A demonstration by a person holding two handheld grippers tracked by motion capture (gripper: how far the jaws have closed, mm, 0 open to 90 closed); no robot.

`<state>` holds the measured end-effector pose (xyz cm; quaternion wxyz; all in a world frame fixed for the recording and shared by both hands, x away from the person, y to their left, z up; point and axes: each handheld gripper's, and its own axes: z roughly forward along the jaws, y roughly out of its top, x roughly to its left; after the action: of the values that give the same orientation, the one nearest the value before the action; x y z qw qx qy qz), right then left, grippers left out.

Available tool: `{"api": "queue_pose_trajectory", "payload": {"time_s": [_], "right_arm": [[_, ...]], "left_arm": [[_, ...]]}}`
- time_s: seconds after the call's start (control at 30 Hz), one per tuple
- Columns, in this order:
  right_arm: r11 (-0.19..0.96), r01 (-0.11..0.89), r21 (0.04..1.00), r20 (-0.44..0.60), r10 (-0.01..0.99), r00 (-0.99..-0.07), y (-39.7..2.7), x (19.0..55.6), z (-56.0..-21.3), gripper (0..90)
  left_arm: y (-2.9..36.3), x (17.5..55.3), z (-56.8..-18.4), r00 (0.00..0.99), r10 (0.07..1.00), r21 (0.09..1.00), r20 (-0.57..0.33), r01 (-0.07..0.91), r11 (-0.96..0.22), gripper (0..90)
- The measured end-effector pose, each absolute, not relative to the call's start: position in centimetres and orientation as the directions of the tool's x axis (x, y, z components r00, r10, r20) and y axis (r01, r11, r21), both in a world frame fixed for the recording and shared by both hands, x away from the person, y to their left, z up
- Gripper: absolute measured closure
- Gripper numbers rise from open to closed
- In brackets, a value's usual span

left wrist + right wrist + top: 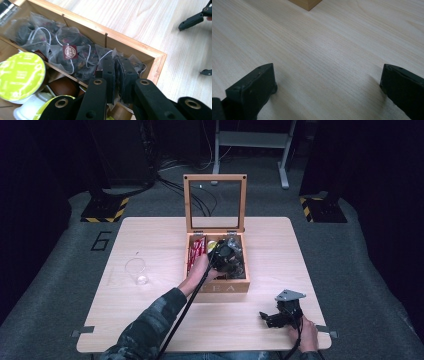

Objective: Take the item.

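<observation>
A wooden tea box (217, 287) stands open at the table's middle, its framed lid (215, 177) upright. Inside lie several mesh tea bags (57, 40) with strings and a red tag (70, 52), green-lidded capsules (20, 75) and red packets (196, 251). My left gripper (225, 255) reaches down into the box's right compartment. Its jaws are pressed together (117, 72) on the corner of a clear tea bag (113, 53). My right gripper (267, 317) rests low over the table's front right, open (327, 82), with bare wood between its jaws.
An empty clear glass (136, 271) stands on the left part of the table. The box's corner (305, 3) lies ahead of the right gripper. Bare tabletop (150, 320) surrounds the box. The right gripper's fingers (192, 21) appear beyond the box wall.
</observation>
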<state>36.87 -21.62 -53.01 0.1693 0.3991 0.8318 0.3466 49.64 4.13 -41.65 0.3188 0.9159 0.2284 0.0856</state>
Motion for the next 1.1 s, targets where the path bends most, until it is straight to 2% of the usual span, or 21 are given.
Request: {"api": "queue_pose_trajectory", "payload": {"time_s": [1.1], "right_arm": [[0.44, 0.546, 0.713, -0.005, 0.782, -0.623, -21.6, 36.9, -53.0, 0.0]], "left_arm": [[8.2, 48.7, -38.1, 0.853, 0.519, 0.693, 0.057, 0.34, -0.636, 84.6]]}}
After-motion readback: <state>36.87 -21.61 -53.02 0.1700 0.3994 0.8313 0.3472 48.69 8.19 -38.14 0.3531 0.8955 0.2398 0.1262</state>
